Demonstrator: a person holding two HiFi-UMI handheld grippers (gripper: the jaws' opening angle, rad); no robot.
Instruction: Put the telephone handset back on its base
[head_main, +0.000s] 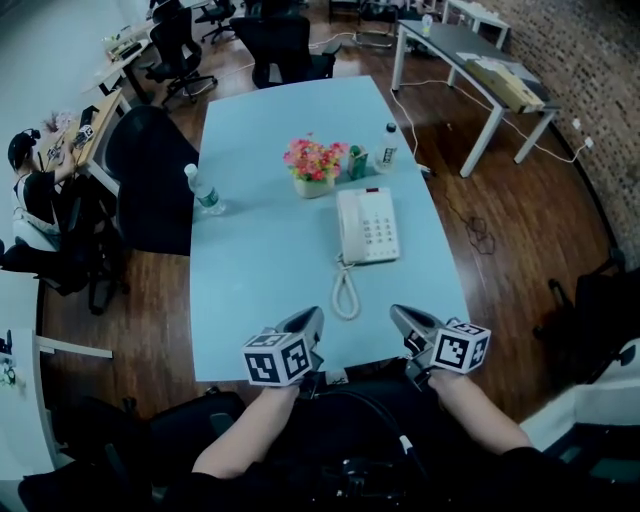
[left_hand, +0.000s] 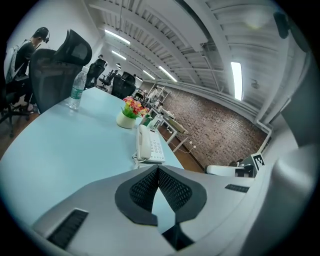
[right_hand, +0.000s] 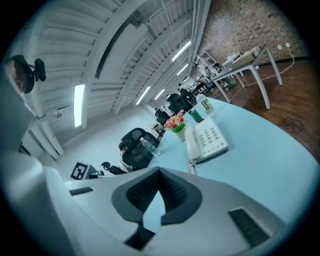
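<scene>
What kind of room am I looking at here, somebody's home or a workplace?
Most likely an open-plan office: several desks with black swivel chairs, a person seated at one on the left, and a corded desk telephone on the pale blue table.

L gripper (head_main: 311, 319) & R gripper (head_main: 399, 316): jaws closed, empty; the 2 level, apart, tips fwd.

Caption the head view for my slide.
Left gripper and right gripper shut, empty, near table edge; handset on its base.
</scene>
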